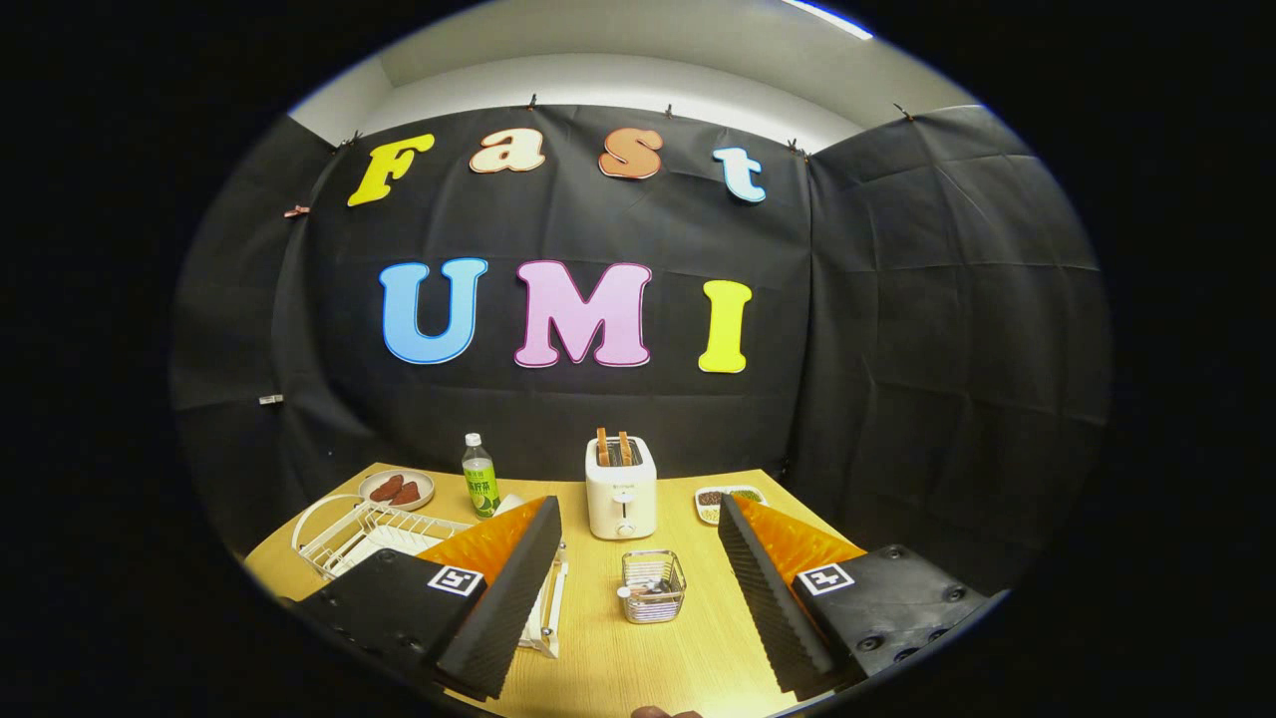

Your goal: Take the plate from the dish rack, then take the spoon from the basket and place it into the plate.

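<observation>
The claw (638,588) is held wide open above the near part of the desk (598,658), with nothing between its fingers (508,598). It is raised and pointed level toward the back wall, so the whole layout can be taken in; no approach to either target has yet been made, by the look of it.

The rack (359,534), a white wire frame, stands on the desk to the left, partly covered by the left finger. A pale flat shape is seen inside it, probably the plate (384,543), though it cannot be made out with certainty. It seems to be stood on edge among the wires, as a rack is meant to keep it, so a rim would be offered to the claw from above.

The basket (653,586), a small wire-mesh one, sits between the fingers and just ahead of them, nearer than the toaster (620,487). Something light lies in it, likely the spoon (638,590); its handle cannot be told apart from the mesh.

Farther back are set a bottle (480,475), a dish of brown pieces (397,489) and a second small dish (728,501) to the right, all well apart from the two targets and out of the working path.

The first step is judged still to be done: the claw would need to be swung left and lowered onto the rack.
</observation>
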`<state>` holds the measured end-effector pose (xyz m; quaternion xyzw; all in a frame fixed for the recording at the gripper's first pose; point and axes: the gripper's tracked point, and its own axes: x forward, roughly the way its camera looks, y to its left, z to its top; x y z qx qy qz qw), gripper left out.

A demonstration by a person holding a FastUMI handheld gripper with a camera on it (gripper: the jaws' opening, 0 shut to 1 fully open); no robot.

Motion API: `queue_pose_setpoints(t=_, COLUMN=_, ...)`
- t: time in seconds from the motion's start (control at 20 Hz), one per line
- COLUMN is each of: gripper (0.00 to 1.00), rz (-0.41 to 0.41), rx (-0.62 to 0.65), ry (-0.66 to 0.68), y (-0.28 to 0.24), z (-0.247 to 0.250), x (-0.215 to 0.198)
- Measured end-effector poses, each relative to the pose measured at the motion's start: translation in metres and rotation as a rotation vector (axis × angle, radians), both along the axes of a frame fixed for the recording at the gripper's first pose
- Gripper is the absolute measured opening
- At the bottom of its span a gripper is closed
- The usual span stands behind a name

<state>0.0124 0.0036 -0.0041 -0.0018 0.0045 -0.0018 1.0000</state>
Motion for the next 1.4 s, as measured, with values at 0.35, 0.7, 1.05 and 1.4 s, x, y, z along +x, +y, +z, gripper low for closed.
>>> queue_pose_setpoints(t=0.35, gripper=0.98, rz=0.013, rx=0.010, ry=0.035, y=0.007, z=-0.008, x=0.015)
queue_pose_setpoints(t=0.7, gripper=0.98, rz=0.072, rx=0.013, ry=0.086, y=0.038, z=-0.001, x=0.062)
queue_pose_setpoints(t=1.05, gripper=0.98, rz=0.197, rx=0.063, ry=0.232, y=0.100, z=-0.011, x=0.112)
queue_pose_setpoints(t=1.4, gripper=0.99, rz=0.205, rx=0.054, ry=0.503, y=0.129, z=-0.083, x=0.142)
